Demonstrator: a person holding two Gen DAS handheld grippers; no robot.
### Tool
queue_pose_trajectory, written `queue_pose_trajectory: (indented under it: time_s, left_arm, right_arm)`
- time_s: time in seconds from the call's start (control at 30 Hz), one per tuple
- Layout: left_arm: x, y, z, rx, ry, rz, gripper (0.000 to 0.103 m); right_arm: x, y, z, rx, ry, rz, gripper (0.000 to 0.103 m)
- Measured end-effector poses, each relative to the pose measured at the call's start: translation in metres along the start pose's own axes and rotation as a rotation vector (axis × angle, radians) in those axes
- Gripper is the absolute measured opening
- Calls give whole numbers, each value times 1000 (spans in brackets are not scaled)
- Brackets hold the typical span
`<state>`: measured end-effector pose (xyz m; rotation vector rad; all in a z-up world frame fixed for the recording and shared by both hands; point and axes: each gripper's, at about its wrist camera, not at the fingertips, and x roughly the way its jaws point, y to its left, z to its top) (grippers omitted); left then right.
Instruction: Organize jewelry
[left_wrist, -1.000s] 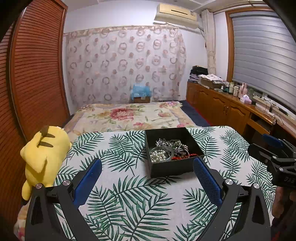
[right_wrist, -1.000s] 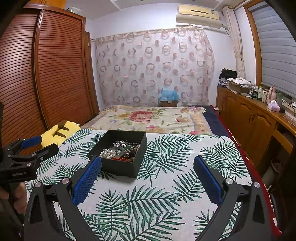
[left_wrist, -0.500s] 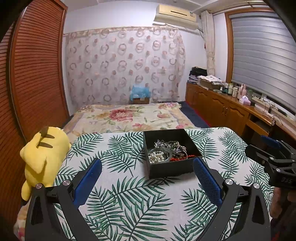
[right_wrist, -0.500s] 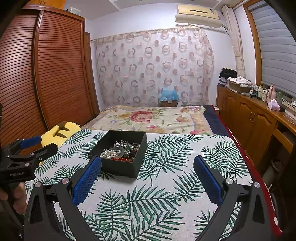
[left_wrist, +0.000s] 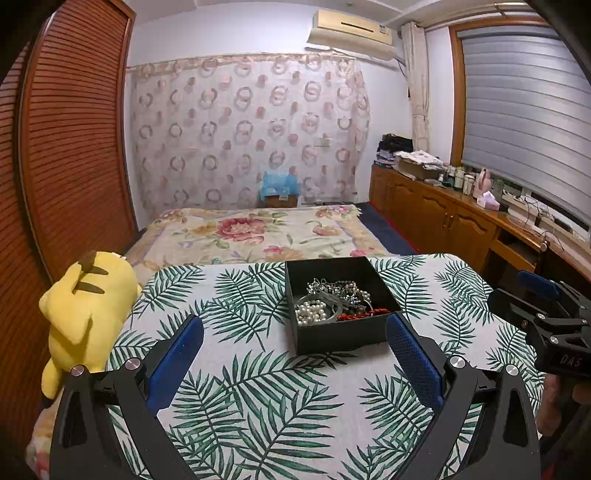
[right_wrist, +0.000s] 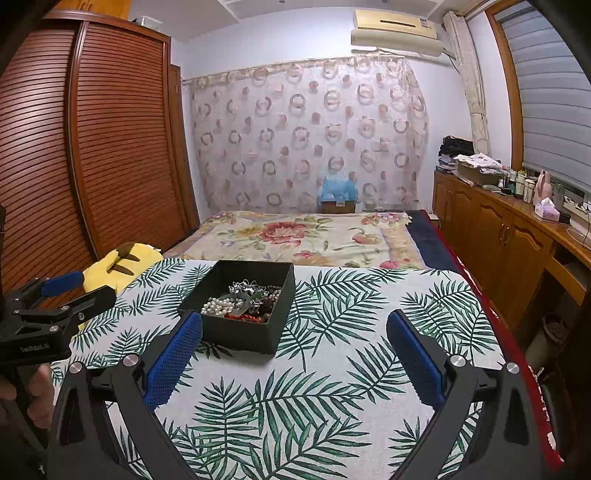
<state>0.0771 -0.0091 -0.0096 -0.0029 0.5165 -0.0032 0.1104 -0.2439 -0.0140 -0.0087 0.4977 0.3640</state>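
Blue-padded claws, both spread wide and empty, above the palm-leaf tabletop.
Left claw and right claw nearest; beyond, black box mid-tabletop, heaped with jewelry; farther, floral bed.

Both wrist views look low across the leaf-print counter toward the bed, left view from its left side, right from its right, sharing the nearby black box.

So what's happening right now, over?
Left gripper and right gripper open, empty. Jewelry tangled in black box, untouched. Nothing in the way.
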Motion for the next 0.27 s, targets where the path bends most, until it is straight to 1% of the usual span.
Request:
queue_pose_trajectory:
  time_s: [0.27]
  left_arm:
    - [-2,-1,0,0,-1,-4,95]
  right_arm:
    - [0,1,-1,1,2,0,101]
